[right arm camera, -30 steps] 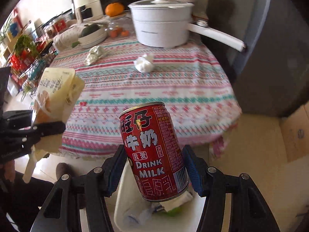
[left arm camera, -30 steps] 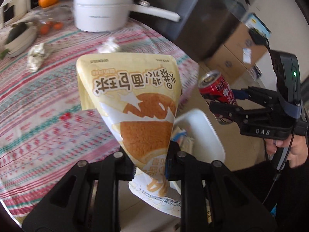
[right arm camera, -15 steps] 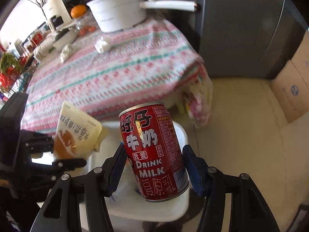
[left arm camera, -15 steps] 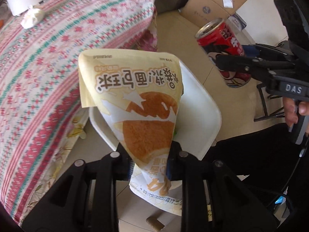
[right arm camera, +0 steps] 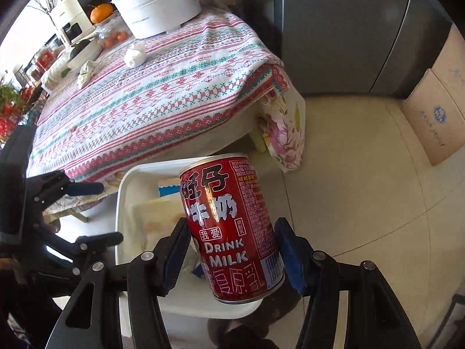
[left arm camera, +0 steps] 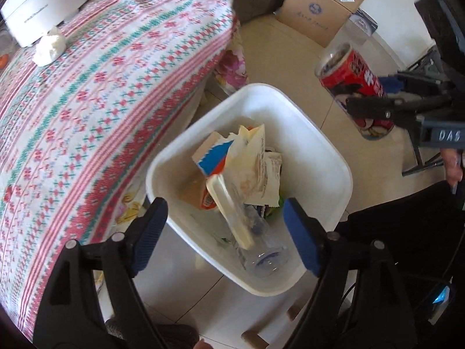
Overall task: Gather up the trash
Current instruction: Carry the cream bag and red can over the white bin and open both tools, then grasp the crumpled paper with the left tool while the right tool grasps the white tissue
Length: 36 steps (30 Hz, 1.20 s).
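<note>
Nearest the lens, the left gripper (left arm camera: 225,232) is seen with its blue-padded jaws just sprung wide and nothing between them, pointed steeply down over the white plastic waste bin (left arm camera: 334,160) on the floor; the pale yellow bread wrapper (left arm camera: 250,160) it was carrying now lies released on the heap of cartons and an empty clear bottle inside. The right gripper (right arm camera: 232,250) is tilted steeply downward too and is clenched on the red "Drink Milk" tin can (right arm camera: 232,226), which is held near upright above the bin's far-side rim rather than over its middle (the left wrist view even places the can out beside the bin, over bare tiles). That is judged the main risk: if the can is let go from here, it may clip the rim or miss, then roll across the beige tiled floor (right arm camera: 363,174). A can dropped onto the springy wrapper could also bounce back out. Farther off, on the red-and-green patterned tablecloth (right arm camera: 162,87), a crumpled white tissue (right arm camera: 135,55) and a second crumpled wad (right arm camera: 85,71) remain to be collected.
</note>
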{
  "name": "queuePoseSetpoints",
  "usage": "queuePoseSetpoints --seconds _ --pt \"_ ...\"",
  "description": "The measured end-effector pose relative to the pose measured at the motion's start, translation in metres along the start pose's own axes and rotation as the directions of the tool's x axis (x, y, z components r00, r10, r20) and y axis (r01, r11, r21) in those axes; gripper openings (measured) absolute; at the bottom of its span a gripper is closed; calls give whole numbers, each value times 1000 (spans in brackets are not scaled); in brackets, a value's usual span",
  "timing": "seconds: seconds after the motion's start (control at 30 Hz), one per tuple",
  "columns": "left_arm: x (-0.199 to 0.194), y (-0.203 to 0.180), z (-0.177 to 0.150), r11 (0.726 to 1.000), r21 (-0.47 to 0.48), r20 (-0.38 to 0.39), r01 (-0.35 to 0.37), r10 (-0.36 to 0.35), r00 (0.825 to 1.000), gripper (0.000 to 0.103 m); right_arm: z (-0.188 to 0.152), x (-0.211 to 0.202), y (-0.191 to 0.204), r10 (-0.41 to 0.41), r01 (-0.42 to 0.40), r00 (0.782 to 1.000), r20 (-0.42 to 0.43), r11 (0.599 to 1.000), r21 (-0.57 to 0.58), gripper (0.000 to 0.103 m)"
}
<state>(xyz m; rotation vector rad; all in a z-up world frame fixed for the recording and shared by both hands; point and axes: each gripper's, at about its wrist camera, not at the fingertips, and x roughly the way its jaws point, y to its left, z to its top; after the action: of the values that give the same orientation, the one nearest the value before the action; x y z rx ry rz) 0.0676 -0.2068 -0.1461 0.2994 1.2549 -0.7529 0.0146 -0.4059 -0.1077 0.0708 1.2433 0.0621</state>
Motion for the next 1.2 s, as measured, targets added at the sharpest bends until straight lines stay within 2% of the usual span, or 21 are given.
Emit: queuePoseSetpoints --seconds 0.17,0.37,0.43,0.53,0.9,1.07,1.2 --pt "-19 24 2 999 -38 30 -35 36 999 82 2 11 10 2 -3 999 -43 999 -33 61" --pt "-37 46 -3 993 -95 66 -64 70 995 82 1 30 22 4 -13 990 -139 998 -62 62" --pt "-42 51 -4 991 -118 78 -64 73 994 82 2 32 24 4 -14 988 -153 998 -63 68" --pt "-46 55 -8 988 -140 95 -67 80 992 83 5 29 26 3 -11 990 -141 998 -58 73" --pt "-73 95 -11 966 -238 151 -102 140 979 84 22 21 41 7 -12 994 -108 999 -39 74" --pt "-91 124 -16 943 -312 179 -112 174 968 84 37 17 56 12 -17 997 -77 999 -52 74" --pt "-109 155 -23 913 -387 205 -132 224 953 84 53 14 72 24 -26 999 -44 998 -55 75"
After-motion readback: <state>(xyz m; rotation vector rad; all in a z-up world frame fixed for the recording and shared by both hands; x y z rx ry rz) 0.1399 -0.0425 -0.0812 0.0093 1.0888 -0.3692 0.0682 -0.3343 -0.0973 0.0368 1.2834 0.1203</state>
